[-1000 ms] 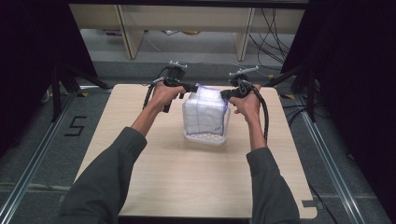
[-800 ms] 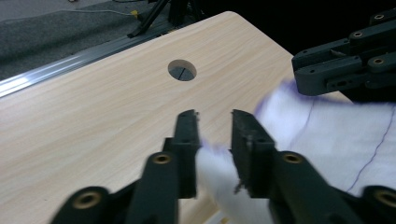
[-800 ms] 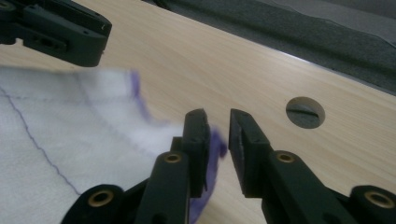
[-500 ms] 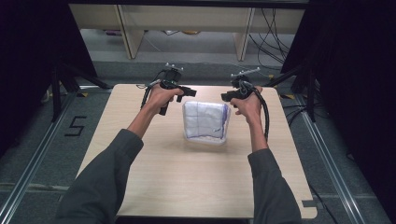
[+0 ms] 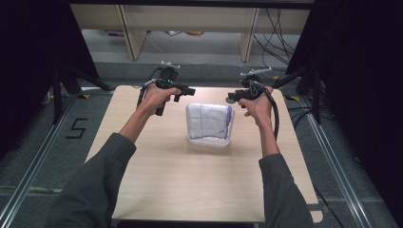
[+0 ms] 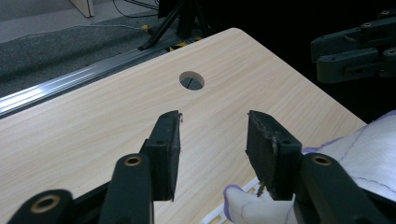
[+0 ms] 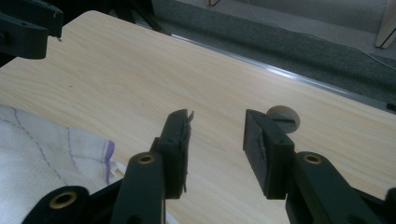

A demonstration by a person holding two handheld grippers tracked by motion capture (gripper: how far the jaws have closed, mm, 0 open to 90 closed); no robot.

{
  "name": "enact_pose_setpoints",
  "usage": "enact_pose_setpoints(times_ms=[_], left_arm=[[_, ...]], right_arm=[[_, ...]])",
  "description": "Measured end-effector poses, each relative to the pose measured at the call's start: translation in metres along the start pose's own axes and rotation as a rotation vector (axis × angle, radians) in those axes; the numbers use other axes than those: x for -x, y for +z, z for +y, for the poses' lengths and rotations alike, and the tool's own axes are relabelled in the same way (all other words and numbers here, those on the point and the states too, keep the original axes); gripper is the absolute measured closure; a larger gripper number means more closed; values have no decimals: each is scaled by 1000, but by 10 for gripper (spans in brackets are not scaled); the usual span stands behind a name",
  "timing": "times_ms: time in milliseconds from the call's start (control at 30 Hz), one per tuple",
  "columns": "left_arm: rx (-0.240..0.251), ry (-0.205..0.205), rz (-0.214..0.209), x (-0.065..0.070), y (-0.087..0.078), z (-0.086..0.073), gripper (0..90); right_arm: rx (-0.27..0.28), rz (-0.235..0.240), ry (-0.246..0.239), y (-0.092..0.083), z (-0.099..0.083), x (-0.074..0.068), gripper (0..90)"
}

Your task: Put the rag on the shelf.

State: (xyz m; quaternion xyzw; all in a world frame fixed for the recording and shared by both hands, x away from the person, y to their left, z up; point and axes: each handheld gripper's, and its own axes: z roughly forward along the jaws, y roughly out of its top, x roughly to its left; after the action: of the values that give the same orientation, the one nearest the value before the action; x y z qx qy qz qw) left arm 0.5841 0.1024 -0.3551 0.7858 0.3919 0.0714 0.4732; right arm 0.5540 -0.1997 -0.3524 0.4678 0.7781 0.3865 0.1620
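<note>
While we hold both jaws parted and empty, left hand-held gripper (image 5: 186,90) and right hand-held gripper (image 5: 232,97) flank our white cloth (image 5: 209,121), draped over a white basket (image 5: 207,142) mid-tabletop (image 5: 157,180).

The left gripper (image 6: 212,140) hangs over the counter (image 6: 93,121), jaws apart with bare wood between them. A round hole (image 6: 192,80) lies at 12 o'clock. A white cloth (image 6: 369,154) sits at 4 o'clock, the right gripper (image 6: 355,51) at 2 o'clock.
</note>
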Motion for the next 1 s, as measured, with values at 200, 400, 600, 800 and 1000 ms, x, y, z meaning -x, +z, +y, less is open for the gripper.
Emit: enact_pose_setpoints(times_ms=[200, 400, 600, 800, 1000], left_arm=[[24, -1, -13, 3, -15, -3, 462], [50, 11, -9, 7, -31, -9, 418], [50, 13, -3, 6, -41, -15, 376], [73, 7, -11, 13, -51, -24, 358], [72, 17, -33, 21, -56, -35, 350]], right_arm=[[30, -4, -12, -16, 0, -1, 562], [73, -16, -23, -29, -4, -4, 532], [83, 3, -15, -41, -9, -5, 496], [96, 24, 5, -52, -12, -12, 452], [109, 44, -20, -57, -18, -21, 430]])
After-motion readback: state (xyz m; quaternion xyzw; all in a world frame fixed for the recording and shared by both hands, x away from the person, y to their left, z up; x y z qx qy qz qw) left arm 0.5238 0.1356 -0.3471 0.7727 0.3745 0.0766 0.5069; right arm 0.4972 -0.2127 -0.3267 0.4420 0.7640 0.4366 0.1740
